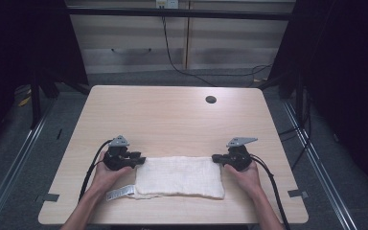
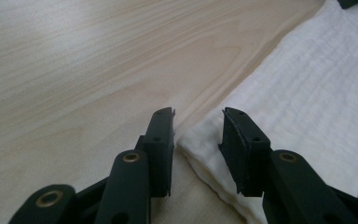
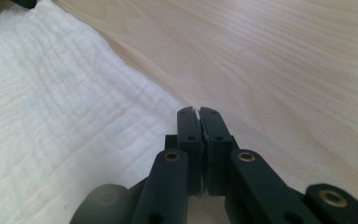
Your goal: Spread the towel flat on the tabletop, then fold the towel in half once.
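- The left gripper [image 1: 141, 159] has its jaws parted, and the near-left corner of one white folded towel [image 1: 179, 177] sits in the gap between them; the pads do not press on the cloth in the left gripper view.
- The right gripper [image 1: 215, 158] has its jaws closed together. In the right gripper view the towel [image 3: 60, 135] lies just to the left of the closed tips, with a thin pale sliver between the pads; whether that is cloth I cannot tell.
- The towel spans the space between the two grippers, flat on the table [image 1: 172, 115], its edge running out ahead of the left jaws [image 2: 307, 93].
- One small white label [image 1: 120, 193] sticks out from the towel's corner, behind the left gripper toward the person.
- Beyond the right gripper, farther up the table, is one dark round hole [image 1: 211, 99]; nothing stands between the grippers and the cloth.
- Two hands hold the grippers, left hand [image 1: 106, 175] and right hand [image 1: 243, 176], forearms coming in low, both grippers pointing inward toward each other.
- Two cables, one per gripper, trail back past the wrists.
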`<state>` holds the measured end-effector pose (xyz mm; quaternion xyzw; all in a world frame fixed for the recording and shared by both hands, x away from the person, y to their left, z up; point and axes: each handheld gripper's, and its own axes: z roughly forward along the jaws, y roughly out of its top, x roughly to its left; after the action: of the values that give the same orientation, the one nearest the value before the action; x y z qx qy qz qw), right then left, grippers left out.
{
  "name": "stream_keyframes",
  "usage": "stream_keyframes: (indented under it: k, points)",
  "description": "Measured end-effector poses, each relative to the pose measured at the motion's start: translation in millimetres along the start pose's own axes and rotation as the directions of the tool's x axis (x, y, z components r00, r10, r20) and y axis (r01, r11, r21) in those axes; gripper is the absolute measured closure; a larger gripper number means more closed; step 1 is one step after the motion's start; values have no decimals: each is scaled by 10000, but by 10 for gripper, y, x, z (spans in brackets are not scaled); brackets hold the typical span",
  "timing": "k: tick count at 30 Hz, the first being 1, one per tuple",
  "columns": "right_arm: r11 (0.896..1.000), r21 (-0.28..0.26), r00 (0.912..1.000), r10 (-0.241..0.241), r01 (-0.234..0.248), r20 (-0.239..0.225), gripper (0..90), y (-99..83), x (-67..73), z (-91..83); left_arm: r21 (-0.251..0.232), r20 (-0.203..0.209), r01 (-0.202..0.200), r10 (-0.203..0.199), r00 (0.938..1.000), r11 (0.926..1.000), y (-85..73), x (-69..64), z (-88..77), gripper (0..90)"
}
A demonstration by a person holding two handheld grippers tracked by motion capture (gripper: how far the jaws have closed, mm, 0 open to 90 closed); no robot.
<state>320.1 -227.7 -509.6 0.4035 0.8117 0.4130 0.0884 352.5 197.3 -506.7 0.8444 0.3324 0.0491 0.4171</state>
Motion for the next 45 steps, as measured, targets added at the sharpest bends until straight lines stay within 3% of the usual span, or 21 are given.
stream_keyframes:
  k: [11,19,33,45]
  points:
    - [9999,-38,9999,146,-146,-53,879,-7,-14,-6,191,88,-396,395,9992,9990,-43,-62,-42,850]
    - [9989,-381,9995,280,-285,-141,879,26,-30,-59,-40,399,85,-84,9992,10000,-42,-17,-52,860]
    - [9944,-1043,9998,-193,190,-22,879,187,33,-272,-963,442,192,-150,9989,9952,92,-52,-211,861]
    - [9887,-1330,9975,-710,698,-47,880,253,158,-412,-858,232,359,-340,9992,9957,99,-23,-175,862]
